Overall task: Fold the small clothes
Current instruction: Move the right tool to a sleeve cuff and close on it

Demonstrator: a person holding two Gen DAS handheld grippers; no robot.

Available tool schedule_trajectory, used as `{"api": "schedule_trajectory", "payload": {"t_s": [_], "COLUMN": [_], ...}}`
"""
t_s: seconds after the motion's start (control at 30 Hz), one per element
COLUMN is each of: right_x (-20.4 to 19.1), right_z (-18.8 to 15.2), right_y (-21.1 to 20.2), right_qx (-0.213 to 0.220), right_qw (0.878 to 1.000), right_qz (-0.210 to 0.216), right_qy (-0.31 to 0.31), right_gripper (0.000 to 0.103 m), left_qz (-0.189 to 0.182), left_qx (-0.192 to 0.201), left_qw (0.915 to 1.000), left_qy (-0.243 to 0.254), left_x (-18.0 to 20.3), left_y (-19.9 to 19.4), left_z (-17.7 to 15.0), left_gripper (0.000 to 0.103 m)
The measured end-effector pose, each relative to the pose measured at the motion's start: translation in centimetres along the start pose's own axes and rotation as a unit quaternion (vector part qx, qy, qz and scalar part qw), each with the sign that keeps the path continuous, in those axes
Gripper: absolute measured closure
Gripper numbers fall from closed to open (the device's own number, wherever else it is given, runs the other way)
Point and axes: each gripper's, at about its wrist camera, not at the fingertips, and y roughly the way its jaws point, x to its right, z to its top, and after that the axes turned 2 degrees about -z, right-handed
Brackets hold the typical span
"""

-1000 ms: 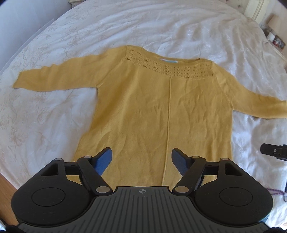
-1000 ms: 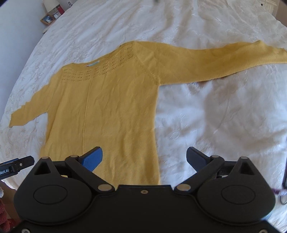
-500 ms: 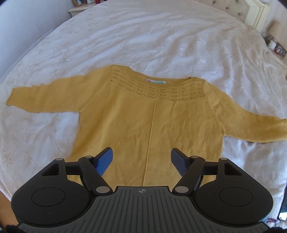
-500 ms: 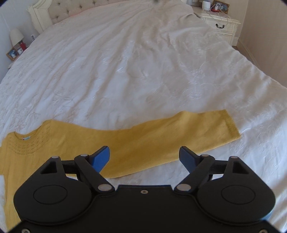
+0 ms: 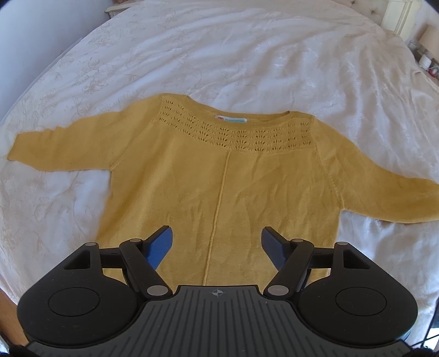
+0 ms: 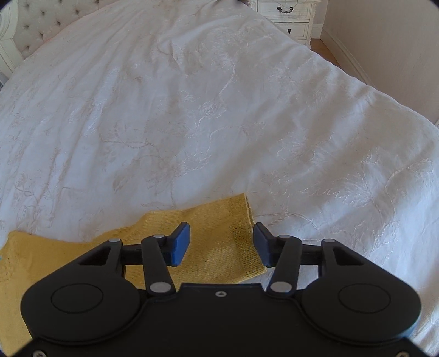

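A mustard-yellow knit sweater (image 5: 219, 175) lies flat and face up on the white bedspread (image 5: 247, 55), both sleeves spread out sideways. My left gripper (image 5: 216, 244) is open and empty, held above the sweater's lower body near the hem. In the right wrist view, the cuff end of the sweater's right sleeve (image 6: 219, 233) lies between the fingers of my right gripper (image 6: 221, 241). That gripper is open, its jaws standing on either side of the cuff, low over it. Contact with the fabric cannot be told.
A tufted headboard (image 6: 41, 24) and a white nightstand (image 6: 288, 16) stand at the far end of the bed. A beige wall (image 6: 397, 41) runs along the right side. Another bedside stand with small items (image 5: 428, 60) is at the left view's right edge.
My right gripper has swung right along the sleeve to its cuff, come down close, and narrowed its opening. My left gripper has pulled back and tilted up a little, still open.
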Motion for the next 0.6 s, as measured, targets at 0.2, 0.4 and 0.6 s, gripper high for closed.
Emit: {"api": "schedule_trajectory", "payload": {"t_s": [0.2,0.4,0.6], "right_x": [1.4,2.5,0.3], "right_z": [0.2,-0.6,-1.1], "right_y": [2.4,3.6,4.2], "right_qx": [-0.025,-0.02,-0.02], "right_qw": [0.999,0.995,0.998], "right_qz": [0.026,0.088,0.056], "right_qy": [0.011,0.038,-0.034], "right_gripper": [0.044,0.015,0.014], "left_qz": [0.002,0.006,0.011], "left_qx": [-0.01,-0.015,-0.014], "left_qw": [0.9999,0.9997,0.9997], "left_qy": [0.01,0.018,0.017], "left_x": [1.5,2.2,1.8], "left_y": [0.6,0.6,0.5], "left_z": [-0.1,-0.3,-0.5], "left_gripper": [0.032,0.032,0.032]}}
